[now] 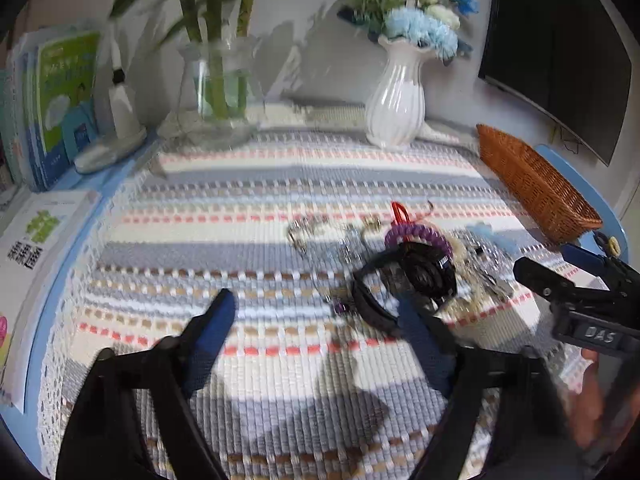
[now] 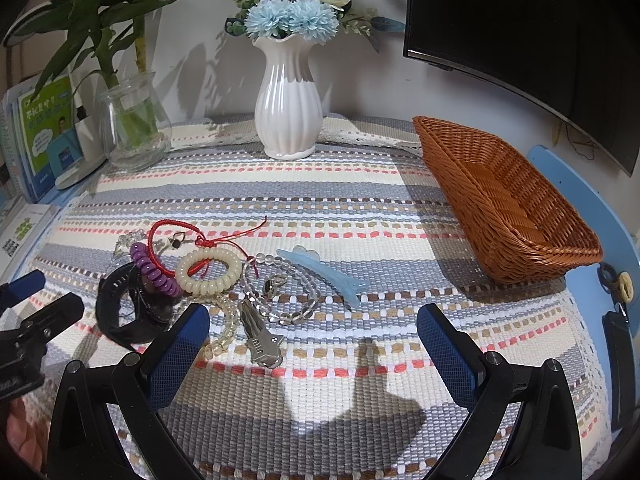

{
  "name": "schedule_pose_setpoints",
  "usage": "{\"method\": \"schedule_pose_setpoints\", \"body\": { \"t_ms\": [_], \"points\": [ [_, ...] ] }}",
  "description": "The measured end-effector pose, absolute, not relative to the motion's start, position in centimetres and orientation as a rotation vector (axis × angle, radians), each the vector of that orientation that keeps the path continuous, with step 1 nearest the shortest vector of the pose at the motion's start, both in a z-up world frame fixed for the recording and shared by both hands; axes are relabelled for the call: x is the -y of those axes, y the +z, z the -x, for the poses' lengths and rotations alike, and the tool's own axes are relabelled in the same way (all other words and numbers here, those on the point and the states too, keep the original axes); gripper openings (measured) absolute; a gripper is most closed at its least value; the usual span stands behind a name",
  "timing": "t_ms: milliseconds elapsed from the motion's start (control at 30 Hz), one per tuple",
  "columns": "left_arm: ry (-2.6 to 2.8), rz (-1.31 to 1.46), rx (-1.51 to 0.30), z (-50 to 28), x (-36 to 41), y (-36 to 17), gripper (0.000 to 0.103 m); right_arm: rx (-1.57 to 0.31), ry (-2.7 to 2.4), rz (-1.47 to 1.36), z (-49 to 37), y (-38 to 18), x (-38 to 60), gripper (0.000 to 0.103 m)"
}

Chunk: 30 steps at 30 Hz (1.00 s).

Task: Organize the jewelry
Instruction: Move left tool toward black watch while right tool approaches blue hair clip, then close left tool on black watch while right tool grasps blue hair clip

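Observation:
A pile of jewelry lies on the striped cloth: a black watch (image 2: 128, 304) (image 1: 416, 276), a purple coil band (image 2: 154, 270) (image 1: 416, 236), a cream coil band (image 2: 208, 272), a red cord bracelet (image 2: 176, 232), clear bead bracelets (image 2: 288, 292), a silver key (image 2: 260, 340) and a light blue hair clip (image 2: 324, 270). An empty brown wicker basket (image 2: 500, 200) (image 1: 536, 188) stands at the right. My left gripper (image 1: 320, 312) is open, its right finger beside the watch. My right gripper (image 2: 312, 320) is open just in front of the pile.
A white vase of blue flowers (image 2: 288, 112) and a glass jar with a plant (image 2: 134, 128) stand at the back. Books (image 2: 44, 128) stand at the left. A dark monitor (image 2: 540, 32) is at the right. The blue table edge (image 2: 560, 172) lies beyond the cloth.

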<state>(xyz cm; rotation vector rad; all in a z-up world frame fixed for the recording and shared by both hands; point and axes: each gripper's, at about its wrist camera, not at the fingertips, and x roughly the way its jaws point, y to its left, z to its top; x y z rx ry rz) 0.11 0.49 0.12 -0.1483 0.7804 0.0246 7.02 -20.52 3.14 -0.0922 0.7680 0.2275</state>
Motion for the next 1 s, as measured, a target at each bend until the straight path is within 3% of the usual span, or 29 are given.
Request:
{"method": "schedule_pose_setpoints", "body": {
  "t_ms": [67, 200, 333, 533, 833, 1000],
  "points": [
    [-0.012, 0.181, -0.834, -0.4, -0.8, 0.3, 0.063, -0.794, 0.284, 0.099, -7.0, 3.5, 21.5, 0.102],
    [-0.067, 0.245, -0.869, -1.0, -1.3, 0.7, 0.063, -0.814, 0.376, 0.161, -7.6, 4.3, 22.9, 0.095],
    [-0.122, 0.343, -0.929, -2.4, -1.1, 0.1, 0.051, -0.845, 0.499, 0.160, -9.1, 4.5, 23.8, 0.063],
    [-0.074, 0.368, -0.975, -3.3, 0.0, -0.7, 0.044, -0.937, 0.570, 0.276, -11.5, 3.3, 23.6, 0.037],
    [-0.009, 0.357, -1.019, -4.4, 0.5, -1.5, 0.029, -0.989, 0.559, 0.377, -14.7, 1.3, 22.3, 0.033],
    [0.012, 0.356, -1.027, -5.2, 0.2, -1.8, 0.029, -0.986, 0.575, 0.393, -15.4, 0.4, 21.9, 0.031]
  ]
}}
